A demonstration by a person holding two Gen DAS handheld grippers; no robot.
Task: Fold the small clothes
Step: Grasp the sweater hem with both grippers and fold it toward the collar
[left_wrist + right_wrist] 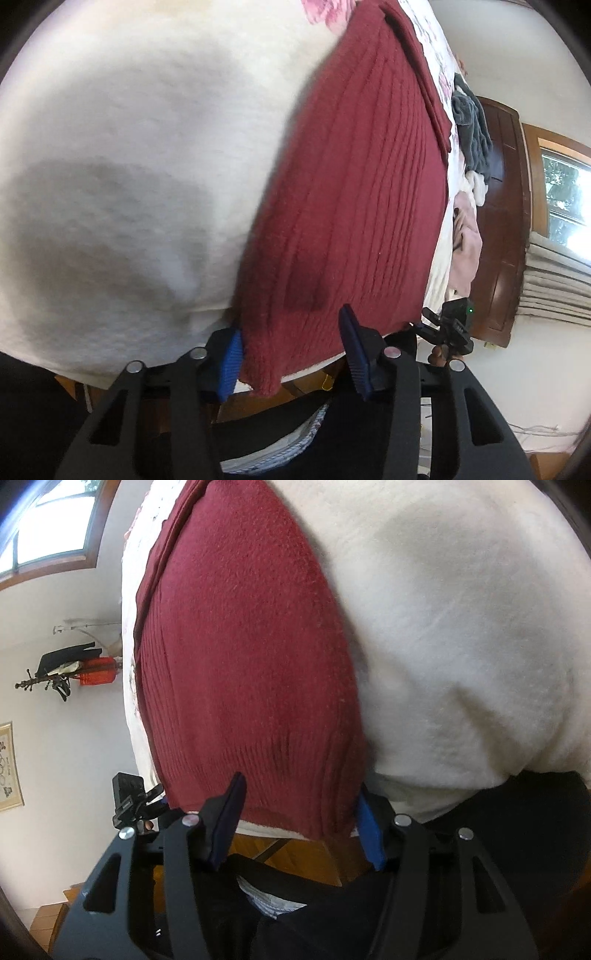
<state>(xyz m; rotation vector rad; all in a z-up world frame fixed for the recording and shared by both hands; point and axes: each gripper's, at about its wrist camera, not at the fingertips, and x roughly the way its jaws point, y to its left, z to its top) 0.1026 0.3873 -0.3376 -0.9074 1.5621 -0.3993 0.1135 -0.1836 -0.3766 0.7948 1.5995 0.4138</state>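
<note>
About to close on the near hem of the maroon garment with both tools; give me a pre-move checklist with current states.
1. Left gripper jaws open: ok.
2. Right gripper jaws open: ok.
3. Maroon garment hem between left jaws: ok, corner edge sits in the gap.
4. Hem between right jaws: ok.
5. Garment lying flat on the white bedcover: ok in what shows; far end partly out of sight.
6. Jaws taking only the garment, not the bedcover: cannot tell.

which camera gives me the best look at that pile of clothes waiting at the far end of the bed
The left wrist view. It shows the pile of clothes, grey, white and pink, beyond the maroon garment on the bed. The right wrist view does not show the pile, only the maroon garment on the bed.
</note>
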